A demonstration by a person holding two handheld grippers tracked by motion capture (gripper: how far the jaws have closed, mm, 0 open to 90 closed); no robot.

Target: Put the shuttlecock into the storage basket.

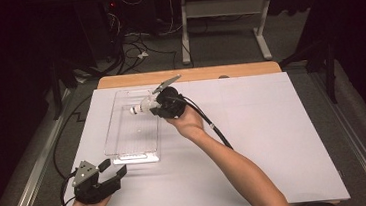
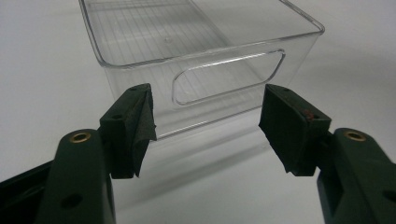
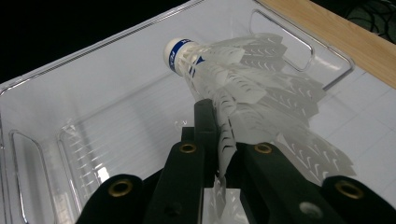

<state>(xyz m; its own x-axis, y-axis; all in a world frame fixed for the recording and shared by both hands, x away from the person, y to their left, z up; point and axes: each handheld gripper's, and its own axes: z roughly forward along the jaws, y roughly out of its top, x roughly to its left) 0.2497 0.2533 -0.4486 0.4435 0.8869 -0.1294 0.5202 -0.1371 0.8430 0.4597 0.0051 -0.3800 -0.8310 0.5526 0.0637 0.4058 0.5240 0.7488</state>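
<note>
A white feather shuttlecock (image 3: 243, 84) with a blue band round its cork hangs over a clear plastic bin (image 1: 124, 138). My right gripper (image 3: 222, 140) is shut on its feather skirt, cork pointing away. In the high view the right gripper (image 1: 157, 106) holds the shuttlecock (image 1: 141, 106) above the bin's far right part, cork to the left. My left gripper (image 1: 114, 169) rests open near the table's front left corner. Its jaws stand wide apart with nothing between them, facing the bin's near end wall (image 2: 224, 77) with its handle slot.
The bin lies lengthwise on a white sheet (image 1: 274, 135) that covers a wooden table (image 1: 188, 75). A black cable (image 1: 215, 125) trails from the right gripper across the sheet. Dark floor with cables and a table frame (image 1: 260, 31) lies beyond the far edge.
</note>
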